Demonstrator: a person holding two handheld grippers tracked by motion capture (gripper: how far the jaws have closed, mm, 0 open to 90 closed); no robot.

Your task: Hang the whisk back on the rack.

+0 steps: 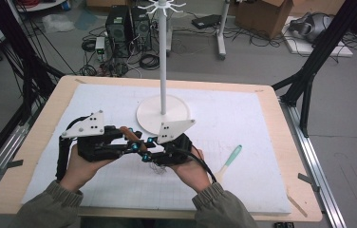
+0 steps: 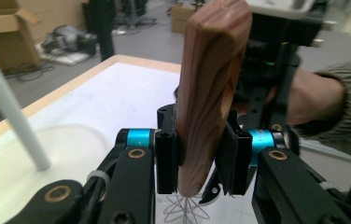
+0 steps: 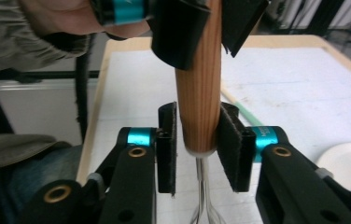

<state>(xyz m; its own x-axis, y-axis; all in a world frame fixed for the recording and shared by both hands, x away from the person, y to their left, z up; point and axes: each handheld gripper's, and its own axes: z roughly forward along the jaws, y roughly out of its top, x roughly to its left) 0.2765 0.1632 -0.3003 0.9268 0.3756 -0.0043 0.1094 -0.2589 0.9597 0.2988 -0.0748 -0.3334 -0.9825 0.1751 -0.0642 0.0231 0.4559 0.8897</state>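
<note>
Whisk handover: both grippers grip the wooden handle.
Left gripper (image 1: 134, 142) and right gripper (image 1: 150, 151) jaws clamp the whisk (image 2: 211, 93); next, I judge, one lets go, near the white stand (image 1: 163, 111).

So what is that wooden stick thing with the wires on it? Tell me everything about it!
It looks like a small whisk. Its handle is reddish-brown wood with dark grain lines and a rounded end. Thin silvery wire loops come out of the other end through a pale collar. It is held up above the white mat, near the white stand's round base. The left gripper and the right gripper both squeeze the handle.
</note>
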